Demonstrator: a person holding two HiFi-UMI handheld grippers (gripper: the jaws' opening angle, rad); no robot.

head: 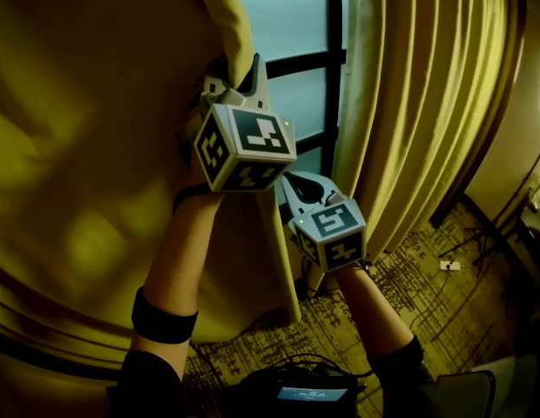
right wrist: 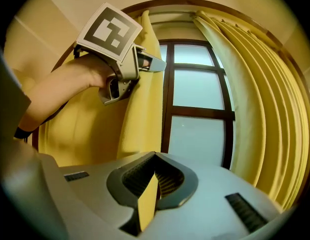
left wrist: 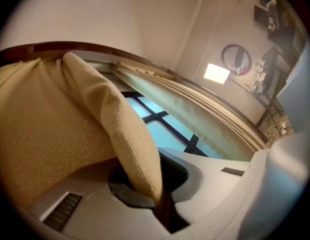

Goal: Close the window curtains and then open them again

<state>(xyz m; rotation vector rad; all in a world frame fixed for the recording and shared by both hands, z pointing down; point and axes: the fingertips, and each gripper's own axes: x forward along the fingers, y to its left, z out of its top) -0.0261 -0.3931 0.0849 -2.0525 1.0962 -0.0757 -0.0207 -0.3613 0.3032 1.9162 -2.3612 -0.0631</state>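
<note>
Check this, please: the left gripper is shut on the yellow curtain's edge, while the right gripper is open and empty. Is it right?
Not quite. The right gripper is shut too, pinching the yellow curtain between its jaws, as the right gripper view shows. The left gripper is shut on the curtain's edge, as you say.

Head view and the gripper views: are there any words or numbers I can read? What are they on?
No readable words or numbers anywhere.
Left cube and right cube: black-and-white square patterns only, not letters.
Small screen at the bottom of the head view: glowing, too blurred to read.
Wall things in the left gripper view: too small to read.
Curtain: plain, no print.
</note>
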